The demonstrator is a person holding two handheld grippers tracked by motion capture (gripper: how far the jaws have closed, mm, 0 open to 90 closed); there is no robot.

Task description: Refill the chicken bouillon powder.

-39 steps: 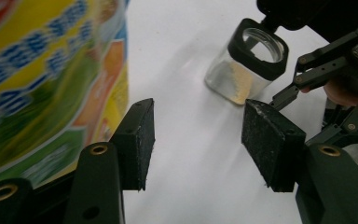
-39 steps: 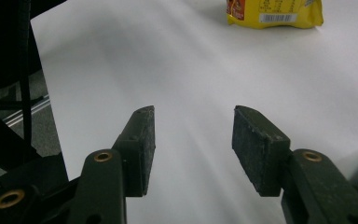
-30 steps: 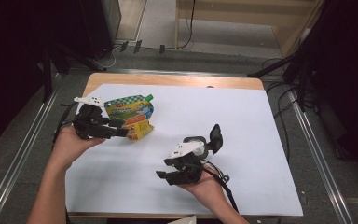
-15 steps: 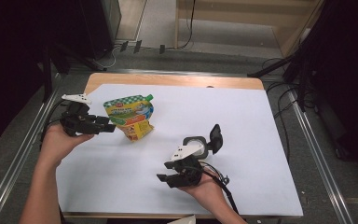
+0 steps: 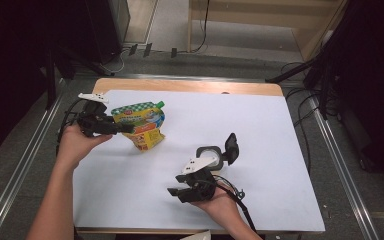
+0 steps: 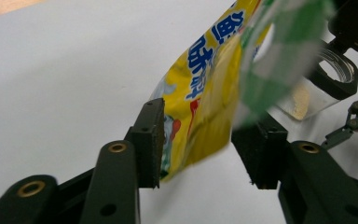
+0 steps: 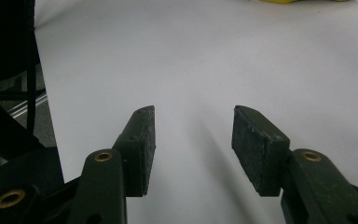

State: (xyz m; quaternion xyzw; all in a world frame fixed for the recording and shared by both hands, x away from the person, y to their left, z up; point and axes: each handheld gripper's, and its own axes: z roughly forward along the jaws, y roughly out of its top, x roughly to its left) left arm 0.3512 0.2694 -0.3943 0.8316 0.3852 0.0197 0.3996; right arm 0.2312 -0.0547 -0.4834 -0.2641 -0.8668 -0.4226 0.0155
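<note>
The white table (image 5: 260, 125) bears a yellow pouch (image 5: 142, 125) near its left edge (green-checked top, blue lettering). The left gripper (image 5: 125, 129) has just been closing, jaws either side of the pouch's edge, one pad touching. The right gripper (image 5: 176, 192) hangs spread, empty.

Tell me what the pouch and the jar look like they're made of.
Pouch: likely glossy printed plastic film; it is thin, bends and catches light. Jar: looks like clear glass or hard plastic, see-through with a threaded mouth, and an open black lid, probably plastic.
</note>
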